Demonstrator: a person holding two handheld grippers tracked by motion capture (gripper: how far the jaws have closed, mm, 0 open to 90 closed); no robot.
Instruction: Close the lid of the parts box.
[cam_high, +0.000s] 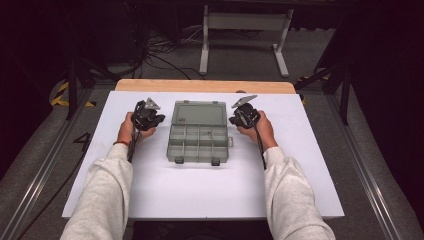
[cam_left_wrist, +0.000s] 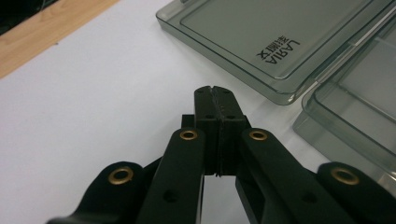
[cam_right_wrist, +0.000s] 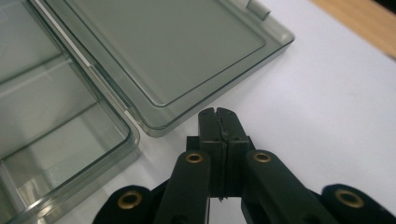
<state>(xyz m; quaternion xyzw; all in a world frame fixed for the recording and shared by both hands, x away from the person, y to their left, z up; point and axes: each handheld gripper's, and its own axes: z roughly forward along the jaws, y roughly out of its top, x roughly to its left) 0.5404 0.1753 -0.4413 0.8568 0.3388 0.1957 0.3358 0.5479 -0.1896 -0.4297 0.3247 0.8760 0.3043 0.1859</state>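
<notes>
A clear grey compartment box (cam_high: 199, 145) lies open on the white table top (cam_high: 200, 190), its lid (cam_high: 199, 113) folded flat away from me. My left gripper (cam_high: 160, 119) rests just left of the lid, jaws shut with nothing between them. In the left gripper view the shut tips (cam_left_wrist: 215, 91) sit on the white surface a little short of the lid (cam_left_wrist: 261, 32), which bears printed lettering. My right gripper (cam_high: 232, 120) sits just right of the lid, also shut and empty. In the right gripper view its tips (cam_right_wrist: 218, 114) nearly touch the lid's corner (cam_right_wrist: 173, 51), with the box's compartments (cam_right_wrist: 51, 116) at left.
A wooden strip (cam_high: 205, 86) runs along the table's far edge. Beyond it on the floor stand a white frame (cam_high: 245, 30) and loose cables (cam_high: 160, 50). Two dark latches (cam_high: 215, 161) stick out from the box's near edge.
</notes>
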